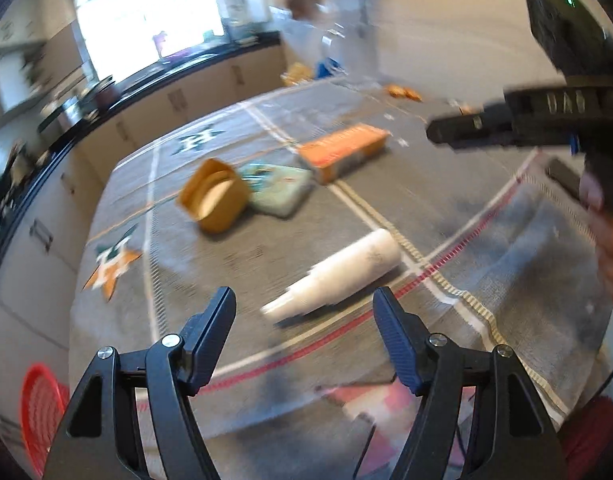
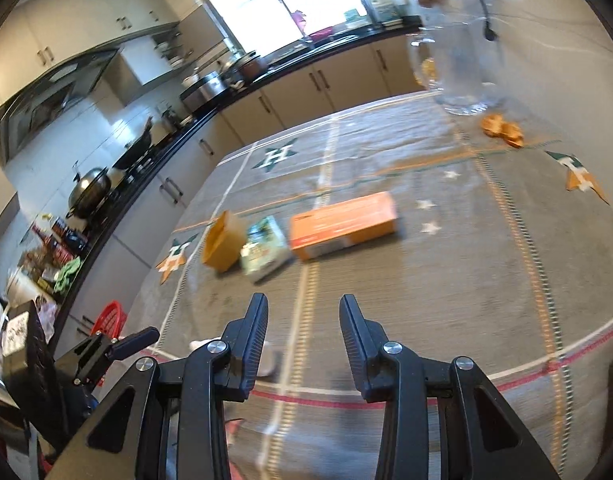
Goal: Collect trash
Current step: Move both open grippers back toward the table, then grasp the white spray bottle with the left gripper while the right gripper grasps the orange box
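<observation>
Lying blurred on the grey cloth (image 1: 266,248), stacked white cups (image 1: 338,280), left tongs (image 1: 304,308) apart, right tongs (image 2: 302,316) apart, empty.

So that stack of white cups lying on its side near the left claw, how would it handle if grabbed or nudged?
The stack of white cups lies on its side on the tablecloth, so a nudge would probably roll it. It looks like thin nested disposables: likely light and crushable under a firm squeeze. The stepped nesting suggests cups could slide apart if lifted by one end.
</observation>
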Available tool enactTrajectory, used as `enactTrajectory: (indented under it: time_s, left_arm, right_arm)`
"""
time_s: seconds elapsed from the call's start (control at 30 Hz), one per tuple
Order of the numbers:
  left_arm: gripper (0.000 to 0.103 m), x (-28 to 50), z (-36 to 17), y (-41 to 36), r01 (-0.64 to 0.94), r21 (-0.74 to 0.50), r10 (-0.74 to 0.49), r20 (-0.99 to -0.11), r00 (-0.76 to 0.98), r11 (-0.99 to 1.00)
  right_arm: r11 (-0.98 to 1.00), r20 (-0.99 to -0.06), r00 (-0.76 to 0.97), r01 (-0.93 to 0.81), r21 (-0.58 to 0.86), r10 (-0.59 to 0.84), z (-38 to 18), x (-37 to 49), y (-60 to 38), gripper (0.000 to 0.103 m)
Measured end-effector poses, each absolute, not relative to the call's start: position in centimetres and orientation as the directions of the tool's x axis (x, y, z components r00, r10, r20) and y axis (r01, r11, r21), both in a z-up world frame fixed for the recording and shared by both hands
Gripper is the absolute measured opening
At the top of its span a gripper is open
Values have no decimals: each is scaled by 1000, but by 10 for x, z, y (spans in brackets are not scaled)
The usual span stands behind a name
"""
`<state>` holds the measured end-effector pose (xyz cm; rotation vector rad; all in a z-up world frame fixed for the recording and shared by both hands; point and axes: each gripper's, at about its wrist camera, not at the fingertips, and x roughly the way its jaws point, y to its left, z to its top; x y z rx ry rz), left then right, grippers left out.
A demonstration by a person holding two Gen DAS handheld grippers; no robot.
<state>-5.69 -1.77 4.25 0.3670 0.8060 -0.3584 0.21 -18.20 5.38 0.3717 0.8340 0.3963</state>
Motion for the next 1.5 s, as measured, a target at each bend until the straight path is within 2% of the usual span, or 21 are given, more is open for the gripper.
enactTrajectory:
  time_s: [0.2,0.3,0.37,0.43,0.47,0.5,0.6,0.8,1.1,1.13,1.2,1.3,1.4,1.5]
  left_arm:
    - [70,-37,23,-51,475,279,-103,-768,632,835]
    - [70,-25,18,-55,455,286,-77,-773,629,843]
    - [63,-19,17,-53,434,249,-88,-778,622,866]
    - [46,-12,14,-48,407,206,-92,-792,603,890]
    - [43,-11,15,-46,389,184,-98,-793,601,903]
    - [35,-10,14,-42,370,163,-100,-795,598,915]
    - [30,-6,14,-25,303,72,-128,-797,590,950]
    - [29,0,14,12,175,-47,-146,-776,614,983]
    - [29,-2,16,26,154,-148,-212,-761,613,977]
    - [29,-4,16,27,153,-151,-214,-761,613,977]
    - [29,-4,16,27,147,-149,-208,-761,615,978]
    - [29,-2,15,29,143,-152,-208,-760,615,978]
    - [29,-2,15,27,142,-145,-202,-761,616,979]
    - [29,-2,14,27,143,-142,-200,-761,617,980]
  right_arm:
    - [866,-647,605,-156,475,464,52,15,-206,40]
    - [873,-661,599,-148,465,453,57,28,-209,41]
    - [877,-668,591,-160,453,453,61,40,-207,43]
    - [883,-677,586,-162,441,445,65,55,-204,46]
    - [886,-684,580,-167,432,443,66,65,-201,47]
    - [889,-689,575,-176,422,441,67,78,-197,47]
    - [907,-722,556,-177,381,412,61,111,-184,47]
    - [902,-755,495,-190,388,430,33,166,-162,47]
    - [881,-781,408,-212,423,473,12,165,-158,47]
    - [871,-777,392,-220,440,492,12,155,-159,49]
    - [843,-766,352,-233,485,538,11,137,-161,62]
    - [799,-737,311,-288,528,600,7,112,-158,68]
    - [790,-738,308,-375,486,600,5,93,-145,69]
    - [837,-784,367,-433,333,501,3,83,-127,69]
